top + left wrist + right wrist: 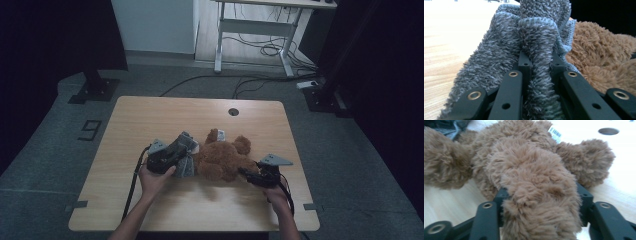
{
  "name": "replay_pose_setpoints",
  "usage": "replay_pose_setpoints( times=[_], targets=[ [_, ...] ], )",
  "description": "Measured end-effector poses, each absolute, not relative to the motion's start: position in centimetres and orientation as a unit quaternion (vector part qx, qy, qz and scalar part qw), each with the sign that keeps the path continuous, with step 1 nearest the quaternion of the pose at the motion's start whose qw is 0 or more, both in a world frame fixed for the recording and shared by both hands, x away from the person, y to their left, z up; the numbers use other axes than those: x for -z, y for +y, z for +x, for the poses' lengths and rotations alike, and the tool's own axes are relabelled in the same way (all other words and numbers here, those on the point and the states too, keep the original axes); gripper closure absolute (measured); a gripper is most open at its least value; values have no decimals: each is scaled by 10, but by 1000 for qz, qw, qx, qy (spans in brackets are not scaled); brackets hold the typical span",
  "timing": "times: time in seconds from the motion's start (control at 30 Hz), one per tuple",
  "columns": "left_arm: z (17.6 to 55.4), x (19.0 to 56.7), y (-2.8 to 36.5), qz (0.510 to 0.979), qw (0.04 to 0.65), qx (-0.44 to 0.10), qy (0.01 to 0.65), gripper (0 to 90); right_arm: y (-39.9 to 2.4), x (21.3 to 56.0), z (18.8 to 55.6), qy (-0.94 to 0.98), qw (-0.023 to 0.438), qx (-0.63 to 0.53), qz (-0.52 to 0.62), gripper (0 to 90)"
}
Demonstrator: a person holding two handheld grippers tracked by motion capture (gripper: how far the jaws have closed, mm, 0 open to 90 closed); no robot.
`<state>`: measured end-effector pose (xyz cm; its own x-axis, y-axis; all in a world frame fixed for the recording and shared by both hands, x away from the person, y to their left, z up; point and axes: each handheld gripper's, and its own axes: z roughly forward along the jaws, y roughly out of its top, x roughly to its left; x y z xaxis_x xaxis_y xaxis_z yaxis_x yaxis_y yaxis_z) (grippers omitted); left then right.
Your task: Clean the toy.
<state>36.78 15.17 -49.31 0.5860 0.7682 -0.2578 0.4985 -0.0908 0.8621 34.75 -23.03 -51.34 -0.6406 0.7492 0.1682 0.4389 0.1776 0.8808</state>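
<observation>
Two hand-held grippers work on a brown teddy bear (223,157) and a grey towel (185,156) on a wooden table (150,115)

The bear lies near the middle of the table, a little toward its near edge, with the fluffy grey towel bunched against its left side, touching it. The left gripper (539,63) is clamped on a raised fold of the towel, its black jaws narrow with the pile squeezed between them. The right gripper (541,192) comes in from the bear's right side, toward the right edge of the table; one furry limb lies between its jaws, which stand partly apart, and whether they press the limb cannot be told
</observation>
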Motion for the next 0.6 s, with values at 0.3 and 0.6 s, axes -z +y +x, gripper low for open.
replay_pose_setpoints(
  times=[0.3, 0.6],
  targets=[
    [354, 497, 152, 725, 517, -139, 433, 775, -232, 471, 350, 710, 168, -538, 422, 256],
    [345, 502, 157, 722, 524, -129, 434, 775, -183, 490, 371, 756, 142, -473, 430, 146]
  ],
)
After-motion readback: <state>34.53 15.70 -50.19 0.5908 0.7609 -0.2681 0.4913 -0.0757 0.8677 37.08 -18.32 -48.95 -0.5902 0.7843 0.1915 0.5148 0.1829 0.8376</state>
